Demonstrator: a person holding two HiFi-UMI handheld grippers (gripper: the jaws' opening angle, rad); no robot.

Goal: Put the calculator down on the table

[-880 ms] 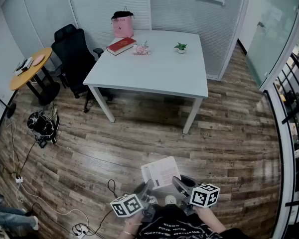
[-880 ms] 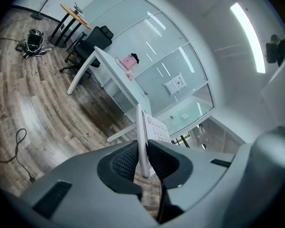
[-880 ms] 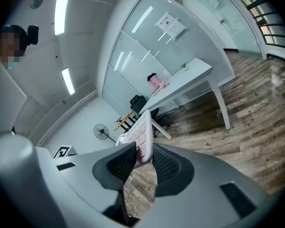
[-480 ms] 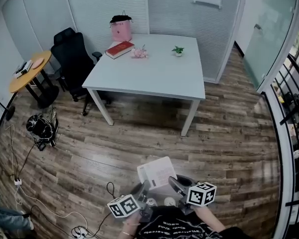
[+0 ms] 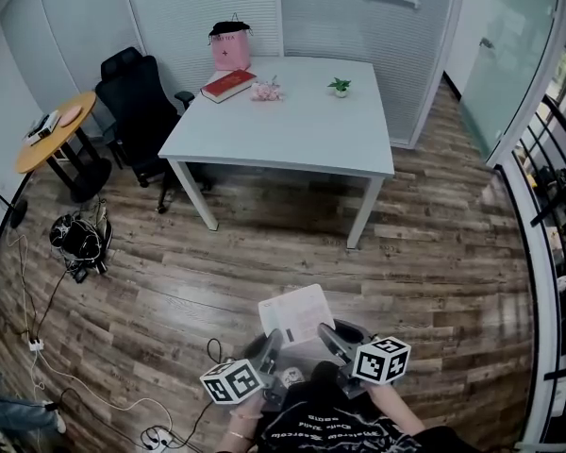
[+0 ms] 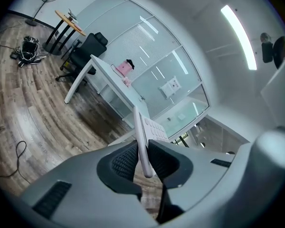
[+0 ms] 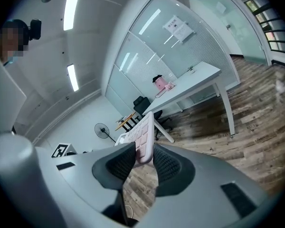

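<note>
A flat white calculator (image 5: 297,314) with pale pink keys is held low in front of the person, over the wooden floor. My left gripper (image 5: 272,341) is shut on its left edge and my right gripper (image 5: 332,336) is shut on its right edge. In the left gripper view the calculator (image 6: 141,134) stands edge-on between the ribbed pads of my left gripper (image 6: 143,163). In the right gripper view its keys (image 7: 143,133) show above the pads of my right gripper (image 7: 143,161). The white table (image 5: 302,135) stands well ahead across the floor, apart from the calculator.
On the table's far side lie a red book (image 5: 229,85), a pink bag (image 5: 232,47), pink flowers (image 5: 267,92) and a small plant (image 5: 340,87). A black office chair (image 5: 137,102) and a round wooden side table (image 5: 52,130) stand to its left. A black bag (image 5: 78,239) and cables lie on the floor at left.
Both grippers keep their hold on the calculator, which has shifted only slightly in the head view. The table stands about as far away as before.
</note>
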